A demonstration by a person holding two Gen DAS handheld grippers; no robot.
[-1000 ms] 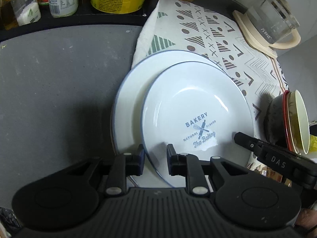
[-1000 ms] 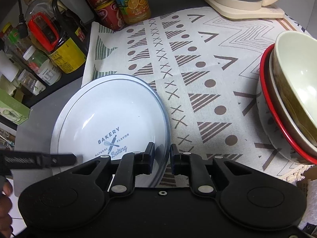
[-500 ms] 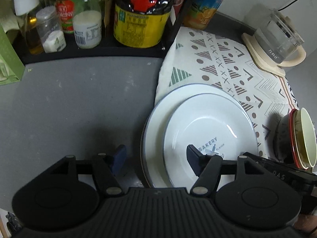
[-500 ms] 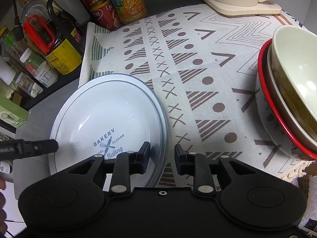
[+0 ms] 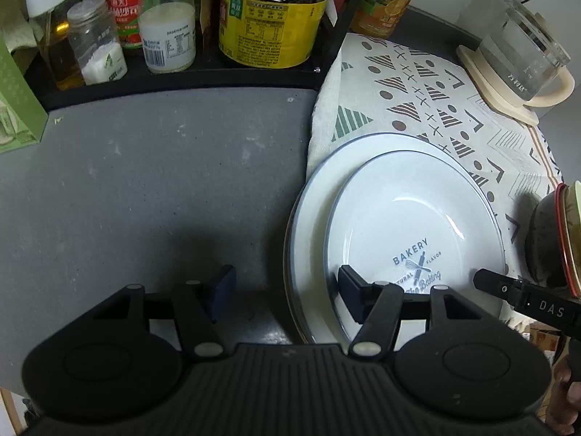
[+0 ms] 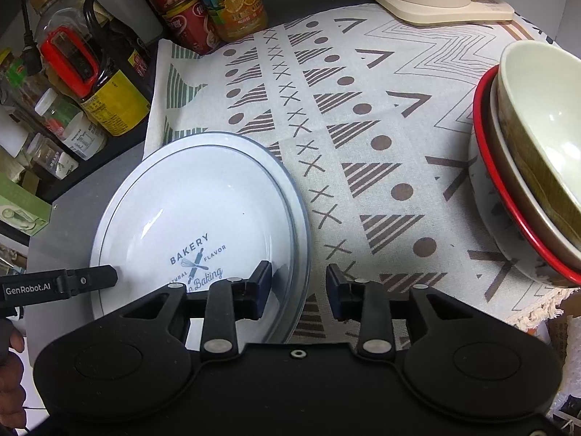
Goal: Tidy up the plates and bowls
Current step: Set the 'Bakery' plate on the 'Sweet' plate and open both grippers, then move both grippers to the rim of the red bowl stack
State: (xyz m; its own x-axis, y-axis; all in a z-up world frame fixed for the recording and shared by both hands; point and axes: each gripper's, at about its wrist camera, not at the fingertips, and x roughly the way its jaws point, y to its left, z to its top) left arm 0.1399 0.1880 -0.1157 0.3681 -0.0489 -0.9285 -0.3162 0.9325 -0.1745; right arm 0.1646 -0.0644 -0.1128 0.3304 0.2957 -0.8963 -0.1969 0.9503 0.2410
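Small plate (image 5: 414,232) with BAKERY print sits nested on larger plate (image 5: 308,225); the pair straddles the edge of the patterned cloth (image 6: 363,127) and grey counter (image 5: 145,181). Bowl stack (image 6: 526,181) stands on cloth, well apart. Left gripper (image 5: 287,290): jaws wide apart, holding nothing. Right gripper (image 6: 298,287): jaws apart, straddling the plates' rim, empty.

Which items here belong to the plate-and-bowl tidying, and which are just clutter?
Job:
white bakery-print plate
larger white blue-rimmed plate under it
nested bowls, red-rimmed outermost

Clutter:
glass kettle on cream base
yellow-labelled dark bottle
orange juice carton
patterned cloth
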